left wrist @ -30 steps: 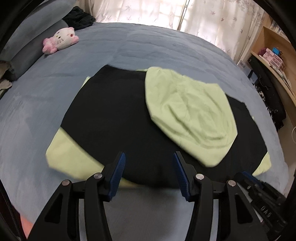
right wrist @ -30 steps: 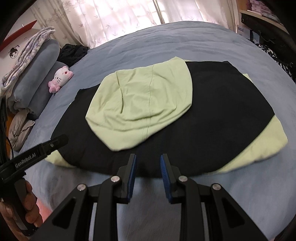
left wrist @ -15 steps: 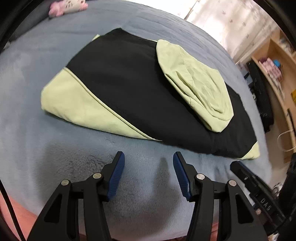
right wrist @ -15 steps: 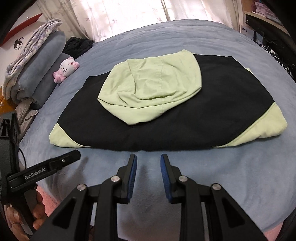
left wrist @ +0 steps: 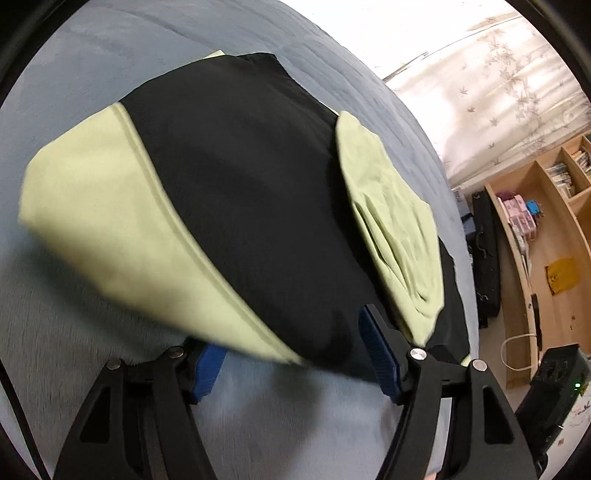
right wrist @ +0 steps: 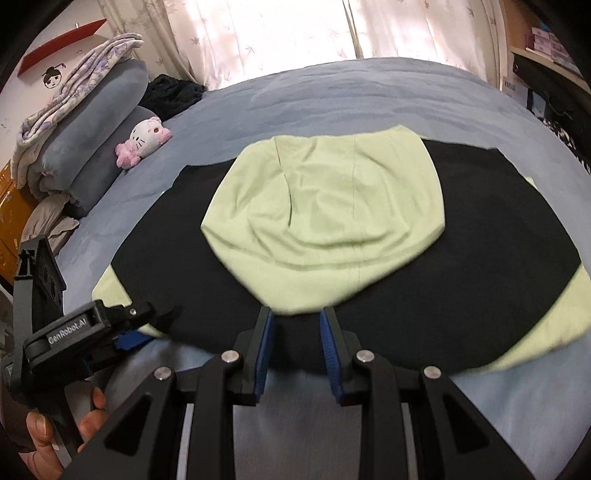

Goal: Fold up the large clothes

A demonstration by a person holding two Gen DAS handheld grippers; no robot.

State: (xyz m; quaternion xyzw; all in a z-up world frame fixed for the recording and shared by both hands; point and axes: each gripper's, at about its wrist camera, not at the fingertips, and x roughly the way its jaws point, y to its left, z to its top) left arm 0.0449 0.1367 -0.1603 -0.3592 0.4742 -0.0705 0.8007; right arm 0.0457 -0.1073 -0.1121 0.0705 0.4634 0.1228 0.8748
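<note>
A folded black and light-green hoodie (right wrist: 480, 258) lies flat on the blue-grey bed (right wrist: 332, 96), its green hood (right wrist: 332, 214) spread on top. My left gripper (left wrist: 291, 332) is at the hoodie's near left edge, jaws opening, with the folded edge (left wrist: 258, 332) between them. The cloth covers its left fingertip, and no pad visibly presses. In the right wrist view this left gripper (right wrist: 129, 332) reaches the green corner, held by a hand (right wrist: 92, 413). My right gripper (right wrist: 295, 314) hovers over the near black edge just below the hood's tip, jaws a narrow gap apart, holding nothing.
A pink and white plush cat (right wrist: 144, 142), stacked pillows (right wrist: 96, 122) and a dark clothes pile (right wrist: 171, 94) sit at the bed's far left. Curtains (right wrist: 277, 33) hang behind. A wooden shelf (left wrist: 546, 236) and a black case (left wrist: 484, 254) stand beside the bed.
My left gripper dropped, rolled and closed in on the hoodie's left edge, its jaws widening around it. My right gripper slid forward from bare bedding to over the near black edge.
</note>
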